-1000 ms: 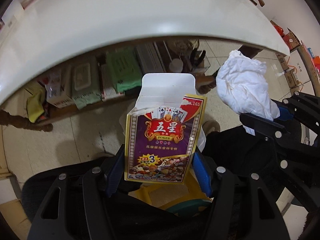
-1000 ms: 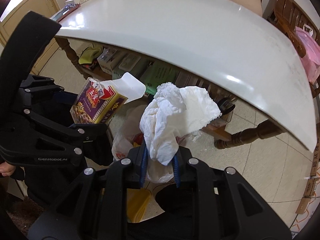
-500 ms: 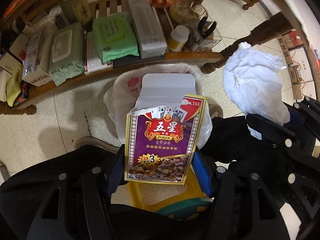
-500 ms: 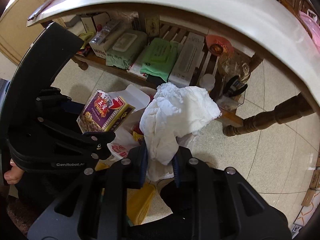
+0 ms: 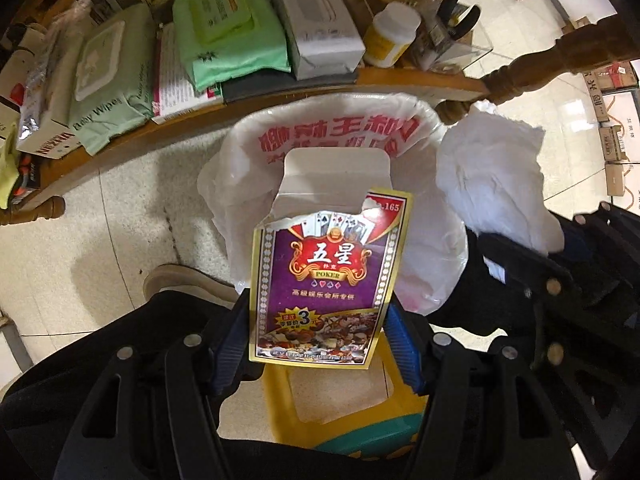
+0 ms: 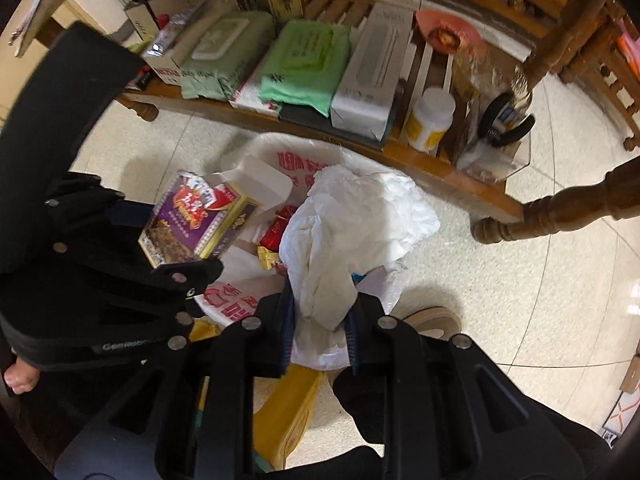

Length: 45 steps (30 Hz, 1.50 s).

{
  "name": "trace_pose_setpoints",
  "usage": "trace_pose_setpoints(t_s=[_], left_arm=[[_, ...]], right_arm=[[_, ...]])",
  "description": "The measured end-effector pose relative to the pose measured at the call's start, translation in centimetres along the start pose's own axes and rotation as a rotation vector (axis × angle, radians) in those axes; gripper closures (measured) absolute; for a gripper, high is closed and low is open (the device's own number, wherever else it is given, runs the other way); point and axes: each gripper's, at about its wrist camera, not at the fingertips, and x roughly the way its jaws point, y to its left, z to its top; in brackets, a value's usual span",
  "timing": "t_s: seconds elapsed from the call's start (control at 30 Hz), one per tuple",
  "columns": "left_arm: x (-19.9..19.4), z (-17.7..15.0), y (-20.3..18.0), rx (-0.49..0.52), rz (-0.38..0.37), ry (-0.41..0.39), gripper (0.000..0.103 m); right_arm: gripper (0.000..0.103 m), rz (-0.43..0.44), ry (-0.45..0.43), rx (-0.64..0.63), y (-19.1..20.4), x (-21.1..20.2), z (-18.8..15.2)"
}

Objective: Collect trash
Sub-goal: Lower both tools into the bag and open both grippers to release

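My left gripper (image 5: 316, 336) is shut on a purple playing-card box (image 5: 326, 280) with its white flap torn open at the top. It hangs over a bin lined with a white plastic bag (image 5: 332, 136) printed in red. To its right, my right gripper (image 6: 318, 320) is shut on a crumpled white tissue (image 6: 356, 216), also above the white plastic bag (image 6: 280, 152). In the right wrist view the playing-card box (image 6: 192, 220) sits at the left in the left gripper (image 6: 184, 240). Red and yellow wrappers (image 6: 272, 240) lie inside the bag.
A low wooden shelf (image 5: 280, 92) behind the bin carries wipe packs (image 5: 232, 32), a white box (image 5: 320, 28), a white bottle (image 5: 390, 36) and a clear container (image 6: 496, 148). A carved table leg (image 6: 560, 208) stands right. A yellow stool (image 5: 344, 412) and a shoe (image 5: 180, 284) lie below.
Both grippers have come down from beside the white tabletop to just over the bin, each keeping its load. The tabletop has left view and the shelf and bag now fill the frames.
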Motion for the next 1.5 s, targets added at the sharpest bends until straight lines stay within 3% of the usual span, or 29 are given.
trace_pose_setpoints(t_s=[0.5, 0.83, 0.97, 1.03, 1.27, 1.5], left_arm=[[6.8, 2.0, 0.9, 0.012, 0.016, 0.146, 0.042], [10.3, 2.8, 1.3, 0.013, 0.021, 0.222, 0.041], [10.8, 3.1, 1.4, 0.016, 0.027, 0.233, 0.029], [10.6, 3.2, 1.3, 0.025, 0.047, 0.225, 0.028], [10.8, 3.4, 0.9, 0.038, 0.091, 0.229, 0.027], [10.5, 2.9, 0.2, 0.046, 0.104, 0.222, 0.024]], right_arm=[[0.081, 0.028, 0.119, 0.052, -2.1, 7.6, 1.1], [0.081, 0.053, 0.165, 0.074, -2.8, 10.1, 1.5], [0.08, 0.059, 0.173, 0.073, -2.8, 10.4, 1.7], [0.08, 0.061, 0.175, 0.072, -2.7, 10.6, 1.8], [0.061, 0.055, 0.194, 0.097, -3.2, 11.3, 1.6], [0.057, 0.057, 0.199, 0.104, -2.8, 11.3, 1.4]])
